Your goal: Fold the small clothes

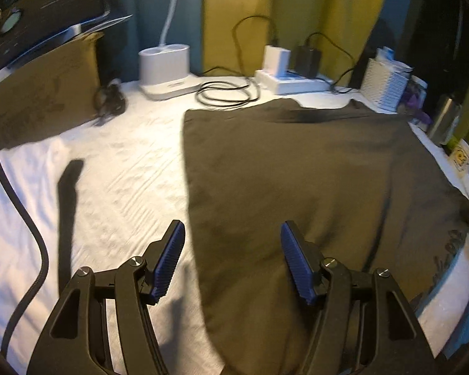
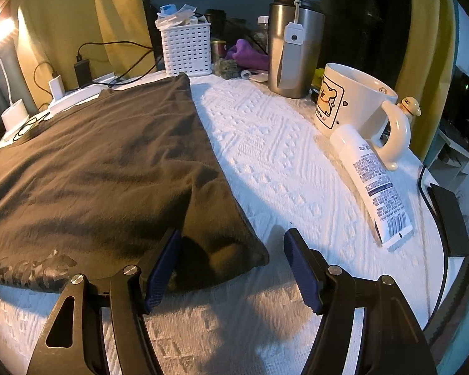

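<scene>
I see shirt (image 1: pixel 312 172) flat on worktop (image 2: pixel 281 162) — sides seemingly folded in; left claw (image 1: pixel 233 261), right claw (image 2: pixel 231 268) both agape, empty — crosswise fold left.

Dim room; warm light upper left; fisheye bending; left view blurred.

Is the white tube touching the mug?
Touching. The right wrist view shows the tube lying on the bedspread with its cap end tucked against the mug, right under the handle, with no gap visible.
</scene>
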The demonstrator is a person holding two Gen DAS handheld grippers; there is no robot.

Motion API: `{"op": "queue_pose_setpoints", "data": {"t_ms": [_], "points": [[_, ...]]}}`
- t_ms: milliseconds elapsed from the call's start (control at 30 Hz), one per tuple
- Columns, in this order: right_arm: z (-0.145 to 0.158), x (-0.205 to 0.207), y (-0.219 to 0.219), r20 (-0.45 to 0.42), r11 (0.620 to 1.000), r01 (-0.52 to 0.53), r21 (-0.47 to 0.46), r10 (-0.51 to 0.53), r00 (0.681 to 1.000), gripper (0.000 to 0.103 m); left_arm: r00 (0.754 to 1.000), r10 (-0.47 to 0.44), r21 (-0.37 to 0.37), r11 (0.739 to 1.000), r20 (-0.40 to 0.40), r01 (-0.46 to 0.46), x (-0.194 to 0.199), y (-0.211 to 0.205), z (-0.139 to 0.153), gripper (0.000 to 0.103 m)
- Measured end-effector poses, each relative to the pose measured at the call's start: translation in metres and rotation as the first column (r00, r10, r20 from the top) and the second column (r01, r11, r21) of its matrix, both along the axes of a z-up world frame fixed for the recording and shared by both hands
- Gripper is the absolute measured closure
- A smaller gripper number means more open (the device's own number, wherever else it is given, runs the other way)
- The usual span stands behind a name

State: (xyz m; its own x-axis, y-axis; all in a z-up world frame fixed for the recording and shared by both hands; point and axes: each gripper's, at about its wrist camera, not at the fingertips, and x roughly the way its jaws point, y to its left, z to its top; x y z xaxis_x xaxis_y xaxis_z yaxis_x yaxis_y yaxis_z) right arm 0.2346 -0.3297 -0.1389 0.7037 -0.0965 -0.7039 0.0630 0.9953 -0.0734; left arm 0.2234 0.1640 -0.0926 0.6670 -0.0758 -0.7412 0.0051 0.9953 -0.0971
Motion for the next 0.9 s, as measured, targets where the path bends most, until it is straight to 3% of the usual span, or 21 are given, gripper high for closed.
{"op": "queue_pose_setpoints", "data": {"t_ms": [100, 167, 200, 233, 267, 333, 600, 733, 900], "points": [[0.0, 0.001, 0.0, 0.0, 1.0, -0.001, 0.0, 0.001, 1.0, 0.033, 0.999, -0.032, 0.004, 0.999, -0.009, 0.032, 0.012, -0.007, -0.001, 0.041], [0.0, 0.002, -0.001, 0.0, 1.0, -0.003, 0.004, 0.003, 1.0, 0.033, 0.998, -0.058, 0.018, 0.998, -0.031, 0.058, 0.021, -0.013, -0.006, 0.067], [0.0, 0.004, -0.002, 0.001, 1.0, -0.004, 0.006, 0.004, 1.0, 0.033, 0.997, -0.062, 0.023, 0.998, -0.046, 0.063, 0.025, -0.014, -0.01, 0.073], [-0.001, 0.005, -0.003, 0.002, 1.0, -0.005, 0.009, 0.005, 1.0, 0.033, 0.997, -0.065, 0.032, 0.997, -0.052, 0.067, 0.027, -0.016, -0.013, 0.094], [-0.001, 0.006, -0.004, 0.003, 1.0, -0.006, 0.012, 0.006, 1.0, 0.033, 0.996, -0.07, 0.075, 0.995, -0.049, 0.073, 0.028, -0.02, -0.015, 0.1], [-0.001, 0.007, -0.004, 0.002, 1.0, -0.008, 0.013, 0.008, 1.0, 0.033, 0.997, -0.072, 0.136, 0.988, -0.033, 0.075, 0.026, -0.024, -0.016, 0.103], [-0.001, 0.007, -0.004, 0.0, 1.0, -0.003, 0.01, 0.003, 1.0, 0.033, 1.0, 0.025, 0.168, 0.986, -0.009, -0.023, 0.025, 0.001, -0.01, 0.103], [0.001, 0.003, -0.004, -0.003, 1.0, 0.01, 0.014, -0.01, 1.0, 0.033, 1.0, 0.022, 0.094, 0.995, 0.02, -0.024, 0.011, 0.005, 0.003, 0.103], [0.012, -0.009, -0.001, 0.014, 1.0, 0.005, 0.027, -0.006, 1.0, 0.033, 0.998, 0.024, 0.062, 0.998, 0.057, -0.028, -0.01, 0.001, 0.017, 0.098]]}}
